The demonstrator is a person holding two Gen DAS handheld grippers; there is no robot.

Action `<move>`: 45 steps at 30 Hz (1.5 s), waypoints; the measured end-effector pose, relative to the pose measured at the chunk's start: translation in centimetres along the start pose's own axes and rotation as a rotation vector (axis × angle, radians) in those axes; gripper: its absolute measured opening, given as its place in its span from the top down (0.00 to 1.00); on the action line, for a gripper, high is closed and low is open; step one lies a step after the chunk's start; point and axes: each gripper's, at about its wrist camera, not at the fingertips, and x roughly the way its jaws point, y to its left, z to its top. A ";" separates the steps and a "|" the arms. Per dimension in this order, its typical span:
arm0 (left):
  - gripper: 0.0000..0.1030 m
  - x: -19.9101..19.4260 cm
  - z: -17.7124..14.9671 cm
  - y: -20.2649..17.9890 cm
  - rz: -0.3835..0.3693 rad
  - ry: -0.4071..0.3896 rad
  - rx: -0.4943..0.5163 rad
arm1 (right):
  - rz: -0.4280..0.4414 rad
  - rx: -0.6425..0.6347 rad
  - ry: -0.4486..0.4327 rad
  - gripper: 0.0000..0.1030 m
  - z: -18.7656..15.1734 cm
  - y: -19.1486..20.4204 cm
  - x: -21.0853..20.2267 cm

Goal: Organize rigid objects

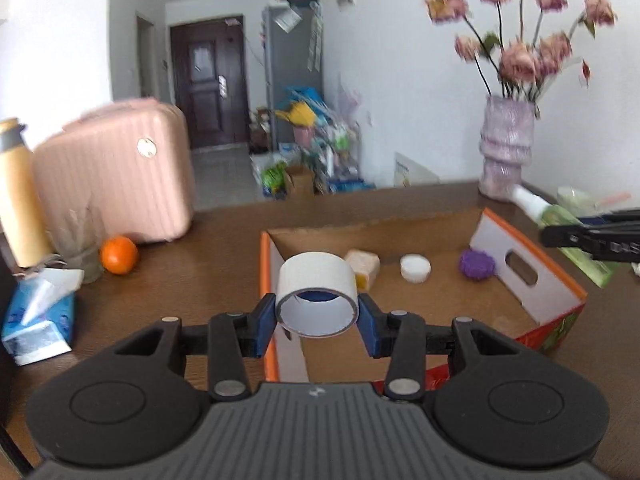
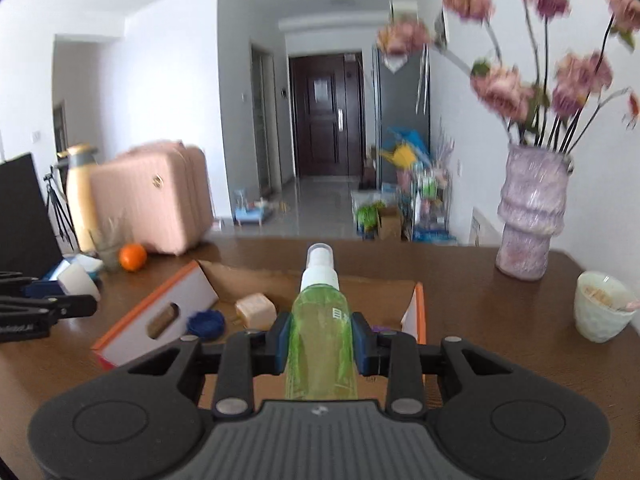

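1. My left claw (image 1: 317, 312) is pinching a white tape roll (image 1: 317, 300) by its two sides. The hole faces me, so the blue pads push on the round outside and the roll can't slip.
2. My right claw (image 2: 321, 340) is pressed tight on a green spray bottle (image 2: 321, 332). I hold it by the fat middle with the white nozzle pointing away.
3. Both things hang in the air over the cardboard box (image 1: 532, 280) on the brown tabletop (image 1: 200, 240). I think the box is where the hard things go.
4. Inside the box lie a white cap (image 1: 415, 267), a purple bumpy thing (image 1: 476, 264) and a tan block (image 1: 363, 267). The block may be soap, but it is too blurry to tell.
5. Both claws point forward and tip down a little toward the box. The left one is over the near left corner. The right one is over the other side.
6. An orange (image 1: 119, 255) and a vase (image 1: 506, 148) sit outside the box.
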 end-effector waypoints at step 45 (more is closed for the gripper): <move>0.39 -10.1 -1.8 -3.5 0.017 -0.075 -0.016 | -0.014 -0.032 0.010 0.57 -1.8 2.0 -5.6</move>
